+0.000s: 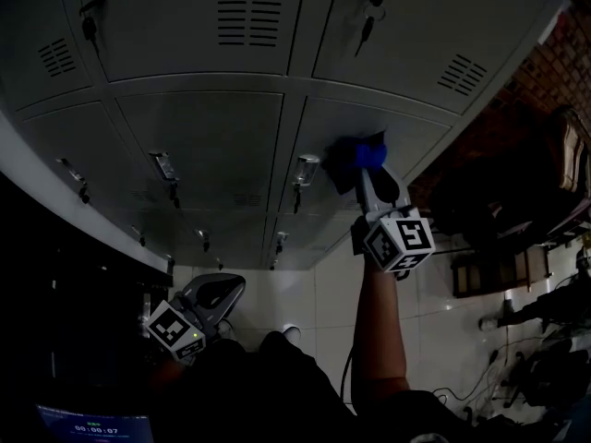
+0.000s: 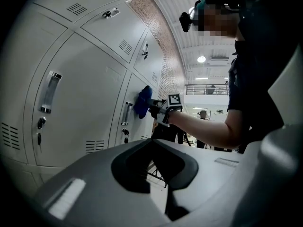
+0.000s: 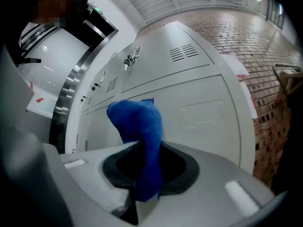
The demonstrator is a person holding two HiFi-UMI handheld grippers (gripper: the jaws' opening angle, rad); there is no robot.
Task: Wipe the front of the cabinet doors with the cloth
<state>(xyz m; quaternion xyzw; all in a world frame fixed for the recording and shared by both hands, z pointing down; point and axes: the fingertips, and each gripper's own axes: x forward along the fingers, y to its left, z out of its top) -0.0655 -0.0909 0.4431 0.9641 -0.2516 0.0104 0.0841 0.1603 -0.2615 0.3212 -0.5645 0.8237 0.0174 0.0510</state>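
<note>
A blue cloth (image 1: 370, 155) is pinched in my right gripper (image 1: 367, 172), which is shut on it and holds it against a grey cabinet door (image 1: 420, 127), right of that door's handle (image 1: 306, 169). In the right gripper view the cloth (image 3: 141, 126) stands up out of the shut jaws at the right gripper (image 3: 144, 150), in front of the door (image 3: 208, 112). My left gripper (image 1: 220, 286) hangs low at the left, away from the doors. The left gripper (image 2: 152, 143) is shut with nothing in it, and its view shows the cloth (image 2: 142, 101) touching the door.
Grey doors in rows carry handles (image 1: 164, 166) and hanging keys (image 1: 367, 12). A brick wall (image 1: 554, 63) meets the cabinet's right end. Dark furniture (image 1: 517, 247) and cables stand on the white tiled floor (image 1: 434, 321) at the right. A small screen (image 1: 92, 425) glows at lower left.
</note>
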